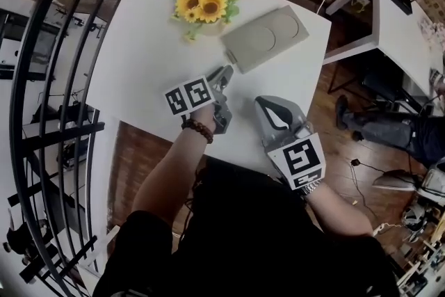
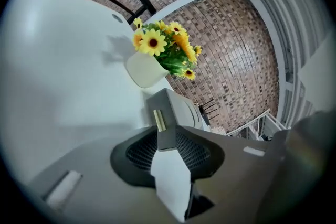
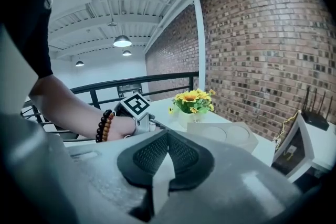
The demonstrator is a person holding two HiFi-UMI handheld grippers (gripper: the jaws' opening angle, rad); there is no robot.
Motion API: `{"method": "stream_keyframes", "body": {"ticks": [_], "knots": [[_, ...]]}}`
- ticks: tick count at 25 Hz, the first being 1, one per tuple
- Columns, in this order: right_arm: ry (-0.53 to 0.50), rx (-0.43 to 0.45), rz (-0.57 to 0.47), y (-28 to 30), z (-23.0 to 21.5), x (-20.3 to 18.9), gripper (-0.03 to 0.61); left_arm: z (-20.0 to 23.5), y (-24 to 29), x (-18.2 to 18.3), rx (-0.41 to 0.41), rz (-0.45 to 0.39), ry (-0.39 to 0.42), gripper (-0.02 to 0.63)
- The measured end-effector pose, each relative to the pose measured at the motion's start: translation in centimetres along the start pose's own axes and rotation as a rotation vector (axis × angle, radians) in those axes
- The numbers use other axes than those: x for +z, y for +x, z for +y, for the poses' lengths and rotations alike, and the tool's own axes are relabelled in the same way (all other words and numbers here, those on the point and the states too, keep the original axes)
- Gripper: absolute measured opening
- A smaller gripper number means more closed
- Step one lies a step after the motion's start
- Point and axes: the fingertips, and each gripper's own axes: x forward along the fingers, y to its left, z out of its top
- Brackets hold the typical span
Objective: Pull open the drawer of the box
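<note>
Closing on the drawer's pull is judged to be the step in hand. Nearest the person, to the near right of the box [image 1: 268, 35], the right gripper [image 3: 167, 132] is held with its fingers clenched tip to tip on nothing. It is best kept free, or laid on the box top as a brace, since a light box is likely to slide along the tabletop [image 1: 149, 59] when the drawer is pulled.

Just short of the box's near end, the left gripper [image 2: 167, 132] is held with its fingers [image 2: 137, 152] released and apart. Nothing is pressed by the pads, and the box's end face is seen through the gap. On that end face a small brass handle [image 2: 159, 119] stands upright, a little left of the gap's middle. The gripper should therefore be shifted slightly towards the handle and advanced until the handle lies fully between the pads, and only then should the fingers be closed.

The pull is best made straight back along the box's long axis, low and level, so that the drawer is not jammed. No drawer gap is seen, so the drawer is judged still shut.

To the left of the box, sunflowers [image 1: 206, 2] in a pale vase [image 2: 144, 68] are stood close by and should not be knocked.
</note>
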Motion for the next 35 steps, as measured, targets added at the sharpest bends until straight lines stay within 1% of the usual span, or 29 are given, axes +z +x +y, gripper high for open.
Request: {"method": "stream_keyframes", "body": {"ticks": [3, 9, 17, 19, 21, 26, 29, 35], "knots": [[0.012, -0.005, 0.011, 0.8, -0.4, -0.1, -0.008, 0.5, 1.3, 0.4, -0.021, 0.006, -0.053, 0.115], [0.035, -0.012, 0.027, 2.0, -1.0, -0.7, -0.008, 1.6, 2.9, 0.7, -0.035, 0.025, -0.128, 0.116], [0.034, -0.016, 0.043, 2.7, -1.5, -0.5, -0.008, 1.9, 4.2, 0.8, -0.081, 0.029, -0.206, 0.115], [0.034, -0.017, 0.042, 2.8, -1.6, -0.4, -0.008, 1.7, 4.2, 0.9, -0.098, 0.024, -0.222, 0.104], [0.034, -0.016, 0.042, 2.9, -1.7, -0.4, -0.008, 1.5, 4.3, 1.0, -0.118, 0.018, -0.237, 0.070], [0.034, -0.008, 0.040, 3.1, -1.6, -0.5, -0.008, 1.7, 4.3, 1.0, -0.119, 0.019, -0.241, 0.058], [0.042, -0.008, 0.031, 2.9, -1.5, -0.7, -0.008, 1.9, 3.8, 0.9, -0.102, 0.017, -0.235, 0.054], [0.020, 0.006, 0.019, 2.4, -0.9, 0.0, -0.008, 2.8, 2.1, 0.9, -0.056, 0.006, -0.230, 0.052]]}}
